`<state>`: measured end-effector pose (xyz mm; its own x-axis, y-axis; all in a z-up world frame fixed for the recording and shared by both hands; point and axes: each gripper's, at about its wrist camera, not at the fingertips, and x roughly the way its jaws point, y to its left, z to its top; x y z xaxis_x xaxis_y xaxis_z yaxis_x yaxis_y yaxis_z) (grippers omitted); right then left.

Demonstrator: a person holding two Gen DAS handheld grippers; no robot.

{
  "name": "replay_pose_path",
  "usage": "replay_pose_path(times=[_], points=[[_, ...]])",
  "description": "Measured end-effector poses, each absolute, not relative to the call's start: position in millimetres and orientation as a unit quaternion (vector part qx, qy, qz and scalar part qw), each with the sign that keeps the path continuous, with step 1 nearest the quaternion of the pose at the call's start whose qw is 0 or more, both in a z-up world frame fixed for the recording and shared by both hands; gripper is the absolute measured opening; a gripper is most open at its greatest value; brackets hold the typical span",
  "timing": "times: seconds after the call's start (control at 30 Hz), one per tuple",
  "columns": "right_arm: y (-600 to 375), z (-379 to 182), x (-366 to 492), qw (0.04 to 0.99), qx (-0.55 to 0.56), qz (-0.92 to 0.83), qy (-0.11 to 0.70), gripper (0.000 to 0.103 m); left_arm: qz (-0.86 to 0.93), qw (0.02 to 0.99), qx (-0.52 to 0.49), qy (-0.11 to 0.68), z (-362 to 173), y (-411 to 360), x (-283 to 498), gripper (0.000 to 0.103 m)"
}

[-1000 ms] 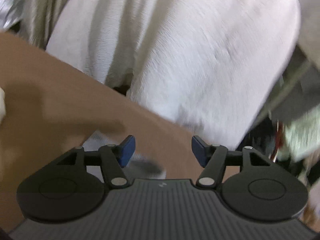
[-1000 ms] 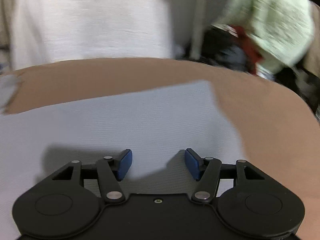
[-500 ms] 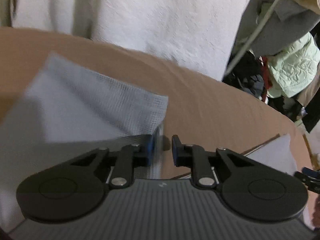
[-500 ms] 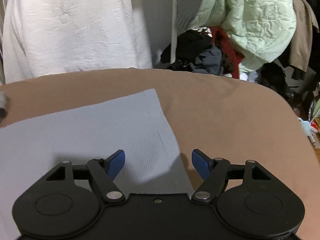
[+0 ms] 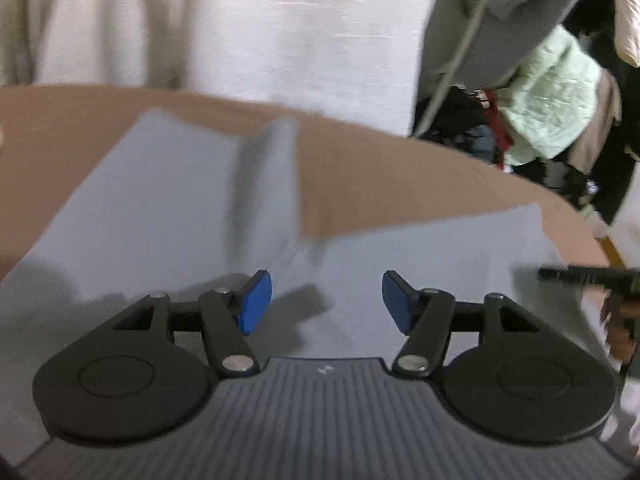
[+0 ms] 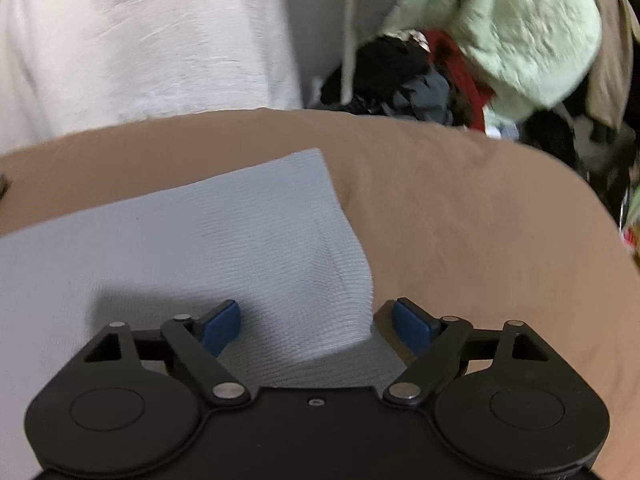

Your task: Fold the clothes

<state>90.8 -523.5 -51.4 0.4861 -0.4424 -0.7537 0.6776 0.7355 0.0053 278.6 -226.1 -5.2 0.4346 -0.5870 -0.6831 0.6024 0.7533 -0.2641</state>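
A light grey-blue garment (image 5: 168, 208) lies on a brown surface (image 5: 380, 176). In the left wrist view it has a raised fold (image 5: 268, 184) at its middle and spreads right toward a far corner (image 5: 528, 216). My left gripper (image 5: 326, 304) is open and empty just above the cloth. In the right wrist view the garment (image 6: 180, 248) lies flat, its right edge (image 6: 356, 264) running down between my fingers. My right gripper (image 6: 316, 324) is open over that edge, holding nothing. Part of the right gripper (image 5: 588, 276) shows at the left view's right side.
A white cloth (image 5: 240, 28) hangs behind the brown surface. A heap of clothes with a pale green quilted jacket (image 6: 500, 36) and dark and red items (image 6: 416, 76) sits at the back right. A grey cord (image 5: 460, 52) hangs there.
My left gripper went from nearly shut at the cloth's edge to open, and a fold now lies on the garment. My right gripper drew closer over the garment's right edge.
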Motion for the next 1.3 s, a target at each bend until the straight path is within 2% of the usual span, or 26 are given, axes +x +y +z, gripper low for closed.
replay_pose_path(times=[0.13, 0.27, 0.33, 0.6, 0.77, 0.83, 0.93, 1.1, 1.3], points=[[-520.8, -47.5, 88.9, 0.837, 0.158, -0.357, 0.382, 0.086, -0.298, 0.866, 0.044, 0.399, 3.9, -178.5, 232.5, 0.061], [-505.8, -26.2, 71.9, 0.851, 0.202, -0.319, 0.363, 0.086, -0.28, 0.869, 0.04, 0.405, 16.4, -138.0, 175.4, 0.071], [-494.8, -16.4, 62.1, 0.863, 0.219, -0.28, 0.358, 0.086, -0.28, 0.865, 0.052, 0.414, 20.0, -127.2, 147.4, 0.071], [-457.9, 6.8, 45.3, 0.865, 0.256, -0.217, 0.374, 0.086, -0.315, 0.85, 0.059, 0.418, 25.8, -120.6, 63.9, 0.071], [-433.9, 24.4, 25.9, 0.85, 0.253, -0.224, 0.405, 0.086, -0.345, 0.82, 0.137, 0.435, 31.3, -148.5, 12.9, 0.074], [-423.9, 33.1, 5.8, 0.835, 0.267, -0.224, 0.425, 0.086, -0.344, 0.786, 0.168, 0.485, 24.6, -154.3, -5.4, 0.074], [-413.5, 56.9, -48.8, 0.856, 0.302, -0.124, 0.401, 0.086, -0.347, 0.751, 0.147, 0.543, 10.4, -145.8, -28.3, 0.074], [-443.8, 60.0, -136.9, 0.833, 0.344, -0.128, 0.413, 0.087, -0.402, 0.773, 0.167, 0.461, 4.2, -161.6, -70.6, 0.076], [-495.8, 3.4, -225.4, 0.759, 0.487, -0.175, 0.394, 0.087, -0.433, 0.73, 0.246, 0.468, -15.7, -181.7, -91.0, 0.081]])
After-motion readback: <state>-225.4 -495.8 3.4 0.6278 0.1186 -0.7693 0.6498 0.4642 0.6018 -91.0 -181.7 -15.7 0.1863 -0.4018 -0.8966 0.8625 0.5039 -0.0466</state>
